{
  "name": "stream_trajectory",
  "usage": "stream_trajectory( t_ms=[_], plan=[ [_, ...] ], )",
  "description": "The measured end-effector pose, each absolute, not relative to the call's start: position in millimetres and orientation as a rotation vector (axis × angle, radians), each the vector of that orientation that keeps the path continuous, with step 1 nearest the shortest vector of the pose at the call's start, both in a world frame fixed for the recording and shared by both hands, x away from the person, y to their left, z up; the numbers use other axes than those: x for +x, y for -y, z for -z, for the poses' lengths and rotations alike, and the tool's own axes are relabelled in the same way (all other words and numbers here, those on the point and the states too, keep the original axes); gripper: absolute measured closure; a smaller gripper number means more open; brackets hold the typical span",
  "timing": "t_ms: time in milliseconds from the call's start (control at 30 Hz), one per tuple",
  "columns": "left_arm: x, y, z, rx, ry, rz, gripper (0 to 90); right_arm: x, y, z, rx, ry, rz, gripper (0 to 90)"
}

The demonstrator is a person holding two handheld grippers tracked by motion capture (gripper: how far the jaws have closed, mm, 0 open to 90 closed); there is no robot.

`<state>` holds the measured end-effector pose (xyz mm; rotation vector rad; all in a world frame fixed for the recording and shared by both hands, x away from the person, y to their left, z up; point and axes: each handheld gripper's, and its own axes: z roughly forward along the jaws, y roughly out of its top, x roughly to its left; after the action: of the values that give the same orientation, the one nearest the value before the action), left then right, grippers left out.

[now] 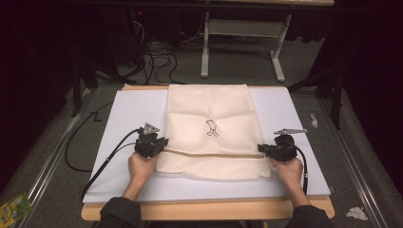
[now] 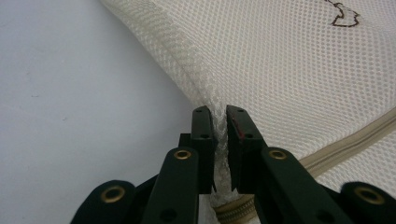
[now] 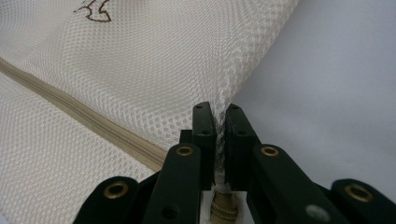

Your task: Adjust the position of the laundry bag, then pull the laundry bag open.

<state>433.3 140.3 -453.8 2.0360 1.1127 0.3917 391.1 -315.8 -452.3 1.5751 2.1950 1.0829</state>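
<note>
A cream mesh bag (image 1: 209, 128) is lying flat on a white board (image 1: 128, 114), running from the far edge at 12 o'clock down toward the person at 6 o'clock, with its near part folded over along a tan zipper (image 1: 214, 154) that is crossing it side to side. A small dark printed figure (image 1: 212, 128) is sitting at the bag's centre. The left gripper (image 1: 161, 145) is working at the bag's 9 o'clock edge, right at the zipper's end; in the left gripper view its jaws are pinching a ridge of mesh (image 2: 220, 135) between the pads, the gap only as wide as the bunched cloth, and the zipper (image 2: 355, 142) is trailing off toward 3 o'clock. The right gripper (image 1: 262, 149) is doing the same at the 3 o'clock edge; in the right gripper view its jaws are closing on a raised fold of mesh (image 3: 219, 135), with the zipper (image 3: 84, 116) running off toward 10 o'clock. Both hands, left (image 1: 141, 167) and right (image 1: 289, 170), are resting low on the board behind their grippers. The mesh between the two grips is lying slightly puckered along the zipper line.
</note>
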Motion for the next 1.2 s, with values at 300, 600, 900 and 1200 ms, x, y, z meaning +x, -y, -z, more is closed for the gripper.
stream_trajectory(
  t_ms=[300, 600, 900, 1200],
  plan=[
    [428.9, -144.9, 454.8, 2.01, -1.101, -0.44, 69.0, 392.2, 314.4, 456.5, 1.579, -2.173, -1.051, 80.0],
    [416.3, -151.2, 451.3, 1.947, -1.135, -0.497, 38.4, 383.3, 323.4, 452.0, 1.595, -1.996, -1.158, 52.3],
    [408.0, -153.4, 460.1, 1.92, -1.111, -0.486, 36.3, 381.3, 330.8, 454.7, 1.658, -1.932, -1.196, 45.7],
    [400.4, -156.8, 464.7, 1.93, -1.117, -0.508, 35.6, 382.1, 333.3, 456.3, 1.653, -1.978, -1.177, 45.7]
  ],
)
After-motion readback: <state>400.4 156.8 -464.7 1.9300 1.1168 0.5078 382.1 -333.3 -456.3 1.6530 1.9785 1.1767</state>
